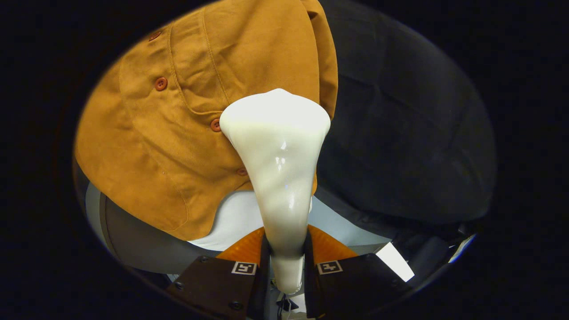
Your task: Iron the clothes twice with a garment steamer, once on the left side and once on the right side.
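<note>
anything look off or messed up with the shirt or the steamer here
Nothing stands out. The gripper is shut on the white garment steamer, whose head rests against the mustard-brown shirt. The shirt hangs with a few soft creases, buttons closed, with no visible stain or tear.

We find no word, brand name or number that we can read anywhere here. The only signs we see are two square printed marker tags, one on each finger of the gripper [284,266]: the left marker tag [244,268] and the right marker tag [329,267]. Each carries a blocky dark pattern on a pale ground inside a dark border, a machine-style code rather than lettering, and we cannot make either into a character. Those fingers press from both sides on the handle of the garment steamer [279,160], whose glossy body bears no print we can see. The mustard shirt [178,133] shows no label or logo.
</note>
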Demonstrator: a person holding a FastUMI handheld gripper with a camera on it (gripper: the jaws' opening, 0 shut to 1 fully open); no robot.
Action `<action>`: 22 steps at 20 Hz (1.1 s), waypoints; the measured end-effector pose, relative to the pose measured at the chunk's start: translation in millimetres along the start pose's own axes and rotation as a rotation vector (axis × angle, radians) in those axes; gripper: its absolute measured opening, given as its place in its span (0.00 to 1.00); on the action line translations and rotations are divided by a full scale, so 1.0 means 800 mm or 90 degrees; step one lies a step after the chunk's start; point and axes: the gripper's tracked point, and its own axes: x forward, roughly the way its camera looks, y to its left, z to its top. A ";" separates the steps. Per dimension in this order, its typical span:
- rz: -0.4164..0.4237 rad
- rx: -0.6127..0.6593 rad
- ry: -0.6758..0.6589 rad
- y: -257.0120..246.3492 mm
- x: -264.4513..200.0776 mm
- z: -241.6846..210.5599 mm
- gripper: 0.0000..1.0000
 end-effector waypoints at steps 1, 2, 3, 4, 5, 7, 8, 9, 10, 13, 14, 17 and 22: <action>-0.003 0.004 0.003 0.000 -0.001 -0.005 0.35; -0.007 0.008 0.005 0.000 -0.002 -0.009 0.35; -0.010 0.011 0.004 0.001 -0.005 -0.010 0.34; -0.014 0.014 -0.002 -0.003 -0.011 -0.013 0.34; -0.019 0.013 -0.010 -0.004 -0.018 -0.012 0.34; -0.026 0.009 -0.035 -0.002 -0.037 -0.005 0.34; -0.028 0.007 -0.050 0.001 -0.047 0.001 0.34; -0.029 0.007 -0.066 0.004 -0.057 0.008 0.34; -0.029 0.007 -0.083 0.007 -0.065 0.011 0.34; -0.024 0.008 -0.134 0.022 -0.093 0.021 0.34; -0.023 0.009 -0.152 0.028 -0.102 0.024 0.34; -0.002 -0.004 -0.207 0.055 -0.131 0.039 0.34; 0.054 -0.042 -0.281 0.129 -0.194 0.049 0.34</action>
